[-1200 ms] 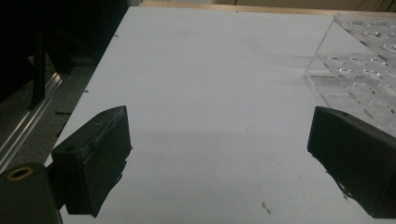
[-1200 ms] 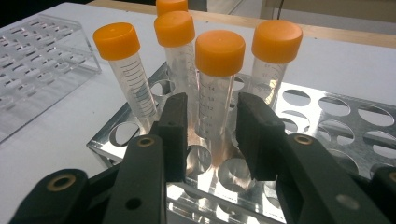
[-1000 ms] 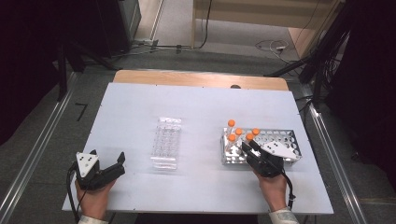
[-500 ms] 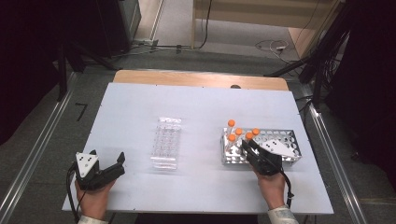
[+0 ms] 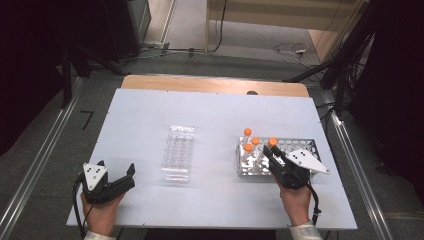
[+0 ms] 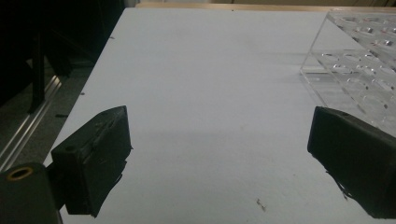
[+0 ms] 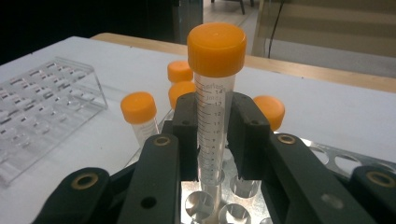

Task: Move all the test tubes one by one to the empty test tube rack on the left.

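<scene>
My right gripper (image 5: pixel 274 156) lifted one orange-capped tube (image 7: pixel 215 88) slightly above metal rack (image 5: pixel 310 145); the other tubes unmoved.

Evenly lit white desk (image 5: pixel 215 115) against dark, underexposed surroundings; soft shadows; high view slightly blurred; near tongs defocused.

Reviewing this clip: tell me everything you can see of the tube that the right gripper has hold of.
The tube is a clear plastic cylinder printed with graduation marks and numbers, closed by a ribbed orange screw cap. It looks empty. It stands upright, its lower end over the holes of the metal rack, though whether it has left its hole cannot be told. The right gripper is shut on it, a black finger pressing on each side below the cap. Other orange-capped tubes stand behind it.
</scene>
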Available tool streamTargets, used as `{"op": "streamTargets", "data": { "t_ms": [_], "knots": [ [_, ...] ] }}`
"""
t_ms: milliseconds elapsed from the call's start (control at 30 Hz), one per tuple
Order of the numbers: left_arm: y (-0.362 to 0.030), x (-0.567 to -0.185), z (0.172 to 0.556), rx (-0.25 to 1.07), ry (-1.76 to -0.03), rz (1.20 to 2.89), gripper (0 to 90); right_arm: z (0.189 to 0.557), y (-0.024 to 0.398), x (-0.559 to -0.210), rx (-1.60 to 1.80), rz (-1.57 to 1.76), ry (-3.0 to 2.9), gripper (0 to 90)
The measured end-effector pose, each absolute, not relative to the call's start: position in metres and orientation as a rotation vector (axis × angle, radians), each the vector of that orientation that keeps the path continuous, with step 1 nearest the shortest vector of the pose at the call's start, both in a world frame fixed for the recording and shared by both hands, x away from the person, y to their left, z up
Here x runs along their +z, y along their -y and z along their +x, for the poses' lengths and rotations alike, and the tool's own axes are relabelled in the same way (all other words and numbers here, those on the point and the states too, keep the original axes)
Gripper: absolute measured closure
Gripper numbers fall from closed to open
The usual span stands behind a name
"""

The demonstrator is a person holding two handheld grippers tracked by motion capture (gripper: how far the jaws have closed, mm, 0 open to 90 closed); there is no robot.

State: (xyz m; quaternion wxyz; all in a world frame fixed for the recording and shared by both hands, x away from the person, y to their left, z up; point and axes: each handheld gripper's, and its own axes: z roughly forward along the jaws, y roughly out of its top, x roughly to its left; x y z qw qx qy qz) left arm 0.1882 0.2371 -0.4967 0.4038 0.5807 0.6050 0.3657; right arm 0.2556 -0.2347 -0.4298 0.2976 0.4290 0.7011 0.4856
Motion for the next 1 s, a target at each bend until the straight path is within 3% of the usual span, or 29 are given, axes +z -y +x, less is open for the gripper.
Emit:
{"op": "streamTargets", "data": {
  "t_ms": [533,1000],
  "knots": [
    [-0.213,-0.467,0.179,0.839,-1.398,1.511,7.5,0.235,0.227,-0.415,1.353,1.069,-1.908,71.9],
    [-0.172,-0.452,0.176,0.775,-1.232,1.625,11.1,0.219,0.188,-0.423,1.426,0.962,-2.051,71.9]
  ]
}}
